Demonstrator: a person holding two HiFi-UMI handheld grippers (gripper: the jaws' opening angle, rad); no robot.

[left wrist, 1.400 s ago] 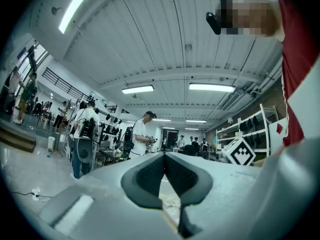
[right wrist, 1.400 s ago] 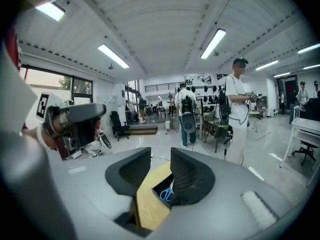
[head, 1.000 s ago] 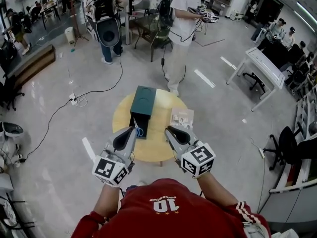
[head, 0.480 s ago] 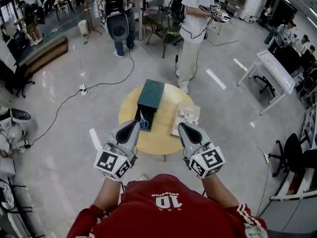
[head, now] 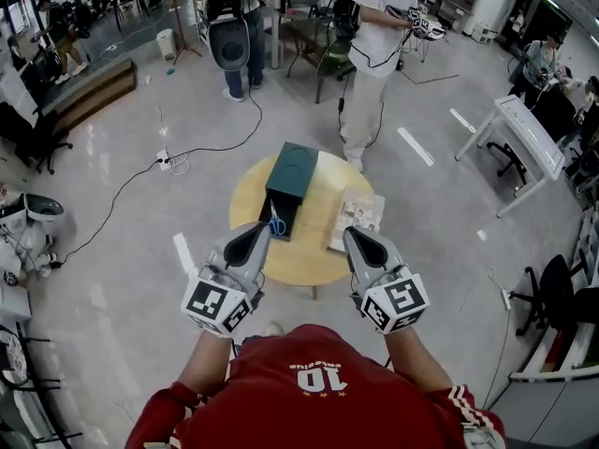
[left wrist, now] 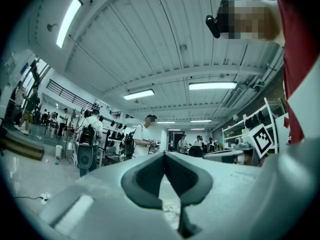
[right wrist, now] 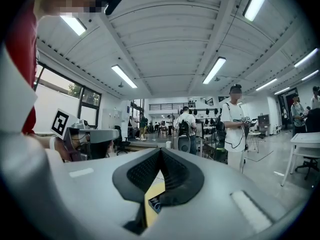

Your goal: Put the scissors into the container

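On the round yellow table (head: 309,251) a dark green container (head: 292,174) lies on its side, open end toward me. Blue-handled scissors (head: 277,224) lie at that open end, partly inside it. My left gripper (head: 259,231) is shut and empty, its tip just near of the scissors over the table's near left. My right gripper (head: 354,237) is shut and empty over the near right part of the table. The left gripper view shows the left gripper (left wrist: 164,155) with jaws closed, pointing level into the room. Below the closed right gripper (right wrist: 160,150) a bit of blue (right wrist: 153,204) and the yellow tabletop show.
A printed booklet (head: 357,215) lies on the table's right side. Two people with equipment stand beyond the table, one in a white shirt (head: 379,36). A cable (head: 187,157) runs over the floor at the left. A white desk (head: 522,134) stands at the right.
The head view has shifted, so the table and container sit slightly higher and further right. Both grippers have edged forward toward the table. The scissors stay at the container's mouth.
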